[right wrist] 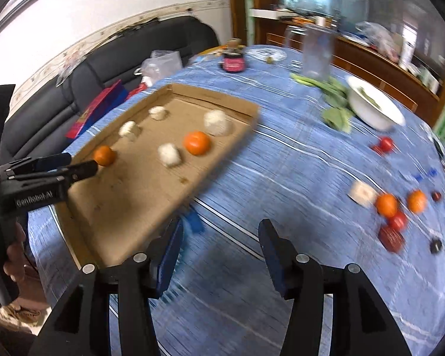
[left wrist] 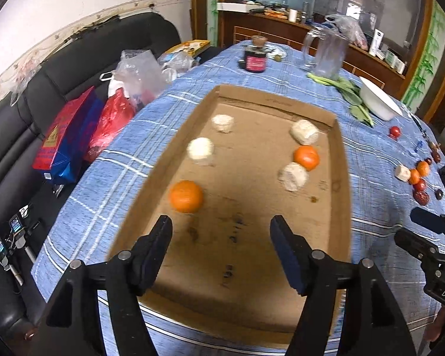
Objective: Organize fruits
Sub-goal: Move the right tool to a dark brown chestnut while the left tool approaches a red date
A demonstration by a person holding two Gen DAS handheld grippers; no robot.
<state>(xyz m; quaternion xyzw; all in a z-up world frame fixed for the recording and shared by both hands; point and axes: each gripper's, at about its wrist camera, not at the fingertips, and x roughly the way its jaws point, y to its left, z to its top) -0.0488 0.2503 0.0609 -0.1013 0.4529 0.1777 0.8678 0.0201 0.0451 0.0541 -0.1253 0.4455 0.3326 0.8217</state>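
Observation:
A shallow cardboard tray (left wrist: pixel 339 160) lies on the blue striped tablecloth (right wrist: pixel 281 154). In it are two oranges, one (left wrist: pixel 186 196) near the left wall and one (left wrist: pixel 306 157) at the right, among several white foam-wrapped fruits (left wrist: pixel 200 148). My left gripper (left wrist: pixel 221 224) hangs open over the tray's near half with nothing between its fingers; the left orange lies just beyond its left finger. My right gripper (right wrist: pixel 221 227) is open and empty above bare cloth to the right of the tray. Further right lie loose oranges (right wrist: pixel 386 204), red fruits (right wrist: pixel 397 221) and one white wrapped fruit (right wrist: pixel 362 192).
A white bowl (left wrist: pixel 379 102) and leafy greens (left wrist: pixel 353 98) sit at the back right. A dark jar (left wrist: pixel 255 59) and a clear pitcher (left wrist: pixel 329 50) stand at the far end. Left of the table, a black sofa (left wrist: pixel 74 59) holds plastic bags (left wrist: pixel 112 118).

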